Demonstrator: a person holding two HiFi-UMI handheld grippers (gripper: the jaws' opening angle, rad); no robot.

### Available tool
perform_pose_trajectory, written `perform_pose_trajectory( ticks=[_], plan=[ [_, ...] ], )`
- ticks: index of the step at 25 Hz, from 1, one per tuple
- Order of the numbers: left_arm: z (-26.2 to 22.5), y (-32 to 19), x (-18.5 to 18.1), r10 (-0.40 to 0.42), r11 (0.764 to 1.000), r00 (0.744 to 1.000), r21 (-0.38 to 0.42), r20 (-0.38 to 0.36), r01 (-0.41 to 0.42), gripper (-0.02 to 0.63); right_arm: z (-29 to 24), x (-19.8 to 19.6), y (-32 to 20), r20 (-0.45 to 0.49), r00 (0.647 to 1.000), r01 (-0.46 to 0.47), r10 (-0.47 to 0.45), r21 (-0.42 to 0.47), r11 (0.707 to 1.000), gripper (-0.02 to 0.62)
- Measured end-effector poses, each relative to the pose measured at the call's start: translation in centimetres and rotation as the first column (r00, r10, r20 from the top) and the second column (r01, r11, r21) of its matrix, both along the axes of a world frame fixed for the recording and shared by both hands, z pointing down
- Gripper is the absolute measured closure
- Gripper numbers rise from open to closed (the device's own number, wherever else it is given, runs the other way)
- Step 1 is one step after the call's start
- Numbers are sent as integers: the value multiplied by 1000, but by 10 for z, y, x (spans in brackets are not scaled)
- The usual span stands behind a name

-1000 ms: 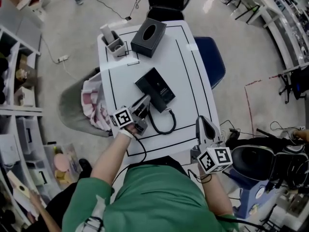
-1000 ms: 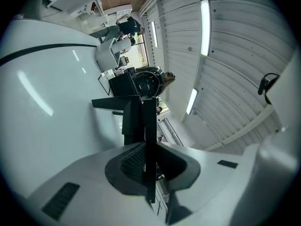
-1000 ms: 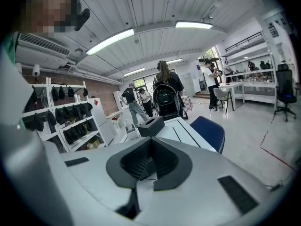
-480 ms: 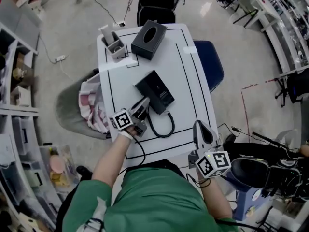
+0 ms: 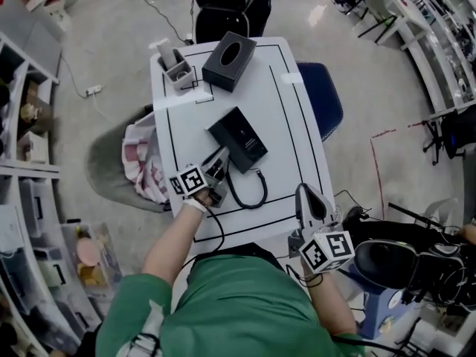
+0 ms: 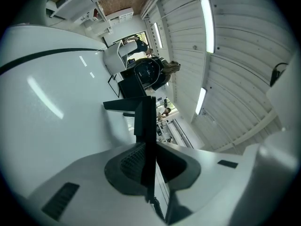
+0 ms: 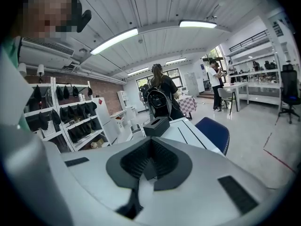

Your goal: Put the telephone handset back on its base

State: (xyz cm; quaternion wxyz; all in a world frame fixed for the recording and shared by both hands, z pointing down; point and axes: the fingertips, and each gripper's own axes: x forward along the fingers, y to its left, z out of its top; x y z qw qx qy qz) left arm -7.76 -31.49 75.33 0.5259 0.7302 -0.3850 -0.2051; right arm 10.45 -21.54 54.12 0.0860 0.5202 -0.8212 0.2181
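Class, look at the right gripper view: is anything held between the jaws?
No, the right gripper shows its jaws closed together with nothing between them.

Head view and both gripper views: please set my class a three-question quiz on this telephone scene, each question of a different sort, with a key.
1. True or false: the right tool grips the handset.
2. Which black item stands on the table beyond the base? A tissue box; B kettle; C laptop.
3. Fill in: the right tool's jaws are ___, with nothing between them.
Key: 1 false, the left tool clamps it; 2 A; 3 together.
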Motion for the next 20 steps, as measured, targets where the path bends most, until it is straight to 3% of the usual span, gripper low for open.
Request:
perform_pose_trajectory(
  ticks=[4, 12, 20],
  plan=[
    [1, 0, -2, -14, 999, 999, -49, 43, 16, 521, -2, 0, 3, 15, 1000, -1, 1, 14, 1000, 572],
    [12, 3, -9, 0, 987, 985, -161, 173, 28, 425, -7, -2, 13, 34, 999, 3, -4, 32, 999, 574],
    [-8, 9, -8, 27, 990, 979, -143, 200, 2, 425, -15, 5, 12, 43, 999, -5, 3, 60, 998, 572]
  ],
)
